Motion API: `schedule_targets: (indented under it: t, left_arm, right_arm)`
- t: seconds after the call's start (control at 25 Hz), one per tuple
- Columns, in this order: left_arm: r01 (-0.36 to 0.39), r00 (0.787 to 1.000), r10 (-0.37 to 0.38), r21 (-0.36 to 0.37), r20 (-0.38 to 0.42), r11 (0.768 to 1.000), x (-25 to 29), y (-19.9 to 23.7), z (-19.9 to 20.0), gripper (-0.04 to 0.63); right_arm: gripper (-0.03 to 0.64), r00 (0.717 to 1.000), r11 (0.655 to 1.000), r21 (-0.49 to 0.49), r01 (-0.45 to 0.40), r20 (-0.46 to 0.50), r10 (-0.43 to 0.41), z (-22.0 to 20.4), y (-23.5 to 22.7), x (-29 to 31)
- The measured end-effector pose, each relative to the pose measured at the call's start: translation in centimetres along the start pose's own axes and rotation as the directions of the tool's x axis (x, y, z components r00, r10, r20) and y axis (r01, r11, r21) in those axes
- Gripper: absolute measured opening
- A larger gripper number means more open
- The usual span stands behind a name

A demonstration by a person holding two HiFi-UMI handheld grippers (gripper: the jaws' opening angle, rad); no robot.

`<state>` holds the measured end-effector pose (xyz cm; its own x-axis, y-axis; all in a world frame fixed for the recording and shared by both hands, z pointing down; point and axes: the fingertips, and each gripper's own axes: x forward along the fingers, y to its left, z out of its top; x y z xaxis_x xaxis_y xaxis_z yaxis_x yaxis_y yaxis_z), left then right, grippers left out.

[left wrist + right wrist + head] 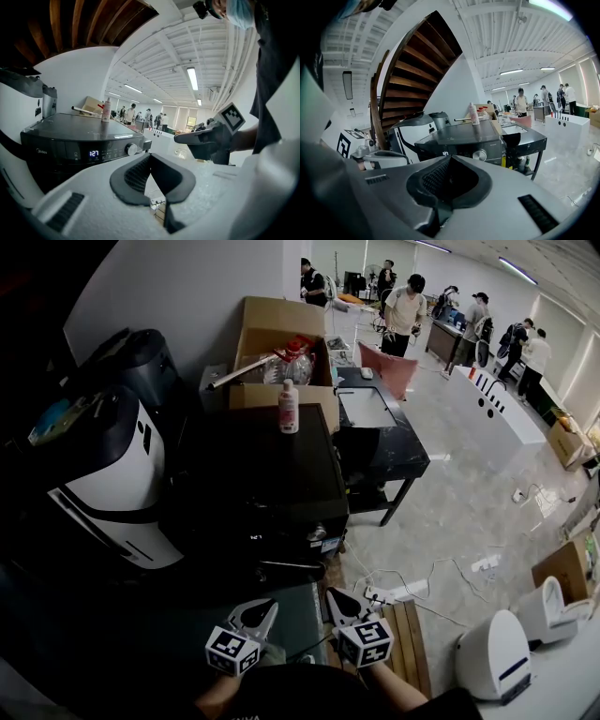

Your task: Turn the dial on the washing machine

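Observation:
The black washing machine (253,474) stands in front of me, its lid dark and flat. Its silver dial (131,149) sits on the front panel to the right of a lit blue display (93,153); the dial (479,155) also shows in the right gripper view. Both grippers hover short of the panel, apart from it. My left gripper (267,608) is shut with nothing between its jaws, and so is my right gripper (336,597). In the left gripper view the right gripper (187,138) points toward the panel, to the right of the dial.
A pink-and-white bottle (289,407) stands on the washer's far edge. Behind it is an open cardboard box (281,343). A white-and-black appliance (112,474) stands at the left, a black table with a sink (384,437) at the right. Cables and a power strip (394,594) lie on the floor.

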<state>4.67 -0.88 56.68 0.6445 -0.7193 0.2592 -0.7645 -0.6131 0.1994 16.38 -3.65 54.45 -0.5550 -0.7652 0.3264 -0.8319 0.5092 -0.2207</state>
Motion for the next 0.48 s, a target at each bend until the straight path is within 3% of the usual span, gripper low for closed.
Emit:
schedule_targets:
  t: [0.48]
  left_arm:
    - [0.016, 1.000, -0.016, 0.002, -0.009, 1.000, 0.16, -0.19, -0.17, 0.009]
  right_arm:
    - [-0.002, 1.000, 1.000, 0.001, 0.007, -0.011, -0.007, -0.21, -0.09, 0.31]
